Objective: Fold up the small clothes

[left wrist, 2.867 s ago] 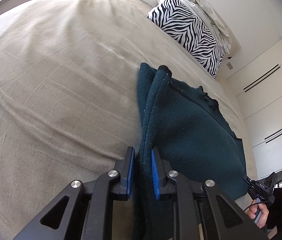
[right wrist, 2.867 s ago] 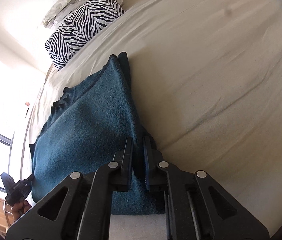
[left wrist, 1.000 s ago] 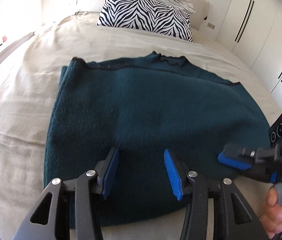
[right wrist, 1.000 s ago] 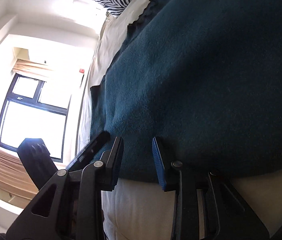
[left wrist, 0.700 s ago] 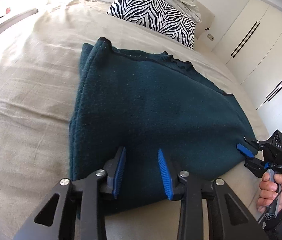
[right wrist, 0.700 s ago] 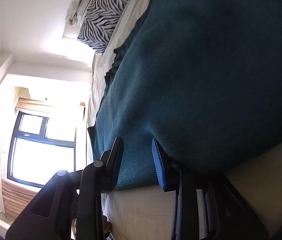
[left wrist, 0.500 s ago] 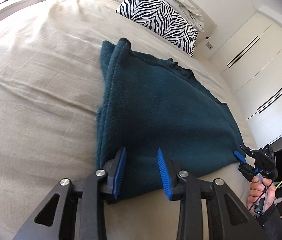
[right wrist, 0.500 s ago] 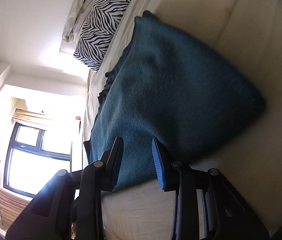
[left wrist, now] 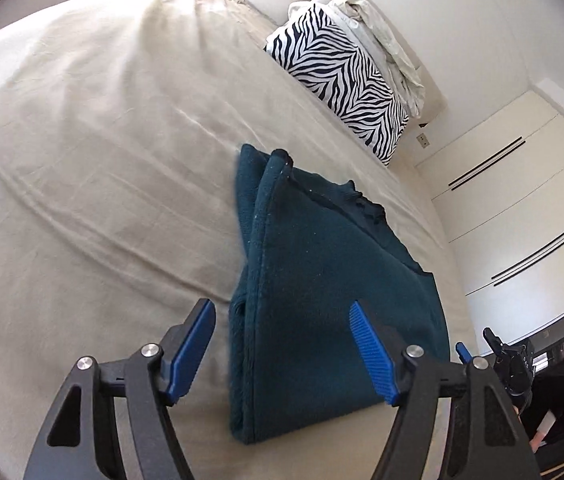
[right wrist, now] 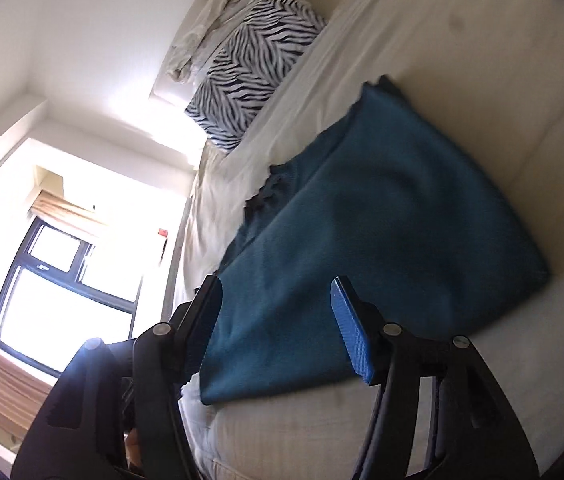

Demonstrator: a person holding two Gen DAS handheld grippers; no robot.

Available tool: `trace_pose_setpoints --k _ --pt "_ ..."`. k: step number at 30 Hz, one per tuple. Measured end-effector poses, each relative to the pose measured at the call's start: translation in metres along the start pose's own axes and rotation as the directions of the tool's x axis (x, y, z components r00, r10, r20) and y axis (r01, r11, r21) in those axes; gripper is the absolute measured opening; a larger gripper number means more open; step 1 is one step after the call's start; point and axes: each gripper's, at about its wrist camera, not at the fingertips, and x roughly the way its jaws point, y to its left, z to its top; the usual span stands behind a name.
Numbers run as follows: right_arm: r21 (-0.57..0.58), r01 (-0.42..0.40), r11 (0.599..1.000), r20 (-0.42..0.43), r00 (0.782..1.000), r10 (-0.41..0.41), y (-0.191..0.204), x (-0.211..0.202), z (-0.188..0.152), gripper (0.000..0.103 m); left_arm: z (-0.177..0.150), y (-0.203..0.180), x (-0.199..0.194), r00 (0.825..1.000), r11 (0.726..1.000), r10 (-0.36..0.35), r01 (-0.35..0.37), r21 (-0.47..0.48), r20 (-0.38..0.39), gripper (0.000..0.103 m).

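Observation:
A dark teal knit garment [left wrist: 322,280] lies folded flat on the beige bed sheet [left wrist: 81,160]; it also shows in the right wrist view [right wrist: 362,240]. My left gripper [left wrist: 282,348] is open wide and empty, held above the garment's near left corner. My right gripper [right wrist: 277,324] is open wide and empty, held above the garment's near edge. The right gripper also shows at the lower right of the left wrist view [left wrist: 510,364].
A zebra-print pillow [left wrist: 342,80] with a pale crumpled cloth [left wrist: 386,28] on it lies at the head of the bed. White wardrobe doors [left wrist: 522,208] stand to the right. A window [right wrist: 61,292] is beyond the bed's left side.
Both grippers let go of the garment, opened wide and pulled back from it. The garment now lies folded on the bed.

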Motion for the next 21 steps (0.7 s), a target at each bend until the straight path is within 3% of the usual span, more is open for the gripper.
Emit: trace_pose_setpoints --k 3,8,12,16,18,21 --pt "-0.014 -0.037 0.999 -0.068 0.997 0.036 0.022 0.038 0.001 0.057 0.013 0.004 0.032 0.996 0.997 -0.029 0.023 -0.072 -0.084 0.071" --pt "-0.029 -0.064 0.997 -0.192 0.98 0.058 0.043 0.093 0.0 0.057 0.018 0.01 0.048 0.993 0.992 -0.031 0.017 -0.124 -0.112 0.071" --pt "-0.03 -0.08 0.996 -0.297 0.952 0.068 0.06 0.142 -0.003 0.057 0.018 0.012 0.053 0.991 0.989 -0.043 0.025 -0.148 -0.126 0.071" --pt "-0.052 -0.109 0.993 -0.404 0.911 0.079 0.081 0.188 -0.012 0.057 0.016 0.008 0.054 0.983 0.99 -0.055 0.031 -0.136 -0.173 0.071" --pt "-0.048 -0.113 0.992 -0.444 0.893 0.08 0.086 0.209 -0.017 0.057 0.016 0.006 0.057 0.982 0.992 -0.046 0.023 -0.126 -0.185 0.068" --pt "-0.027 -0.076 0.997 -0.486 0.873 0.053 0.085 0.236 -0.022 0.057 0.017 0.011 0.061 0.981 0.989 -0.032 0.003 -0.15 -0.191 0.048"
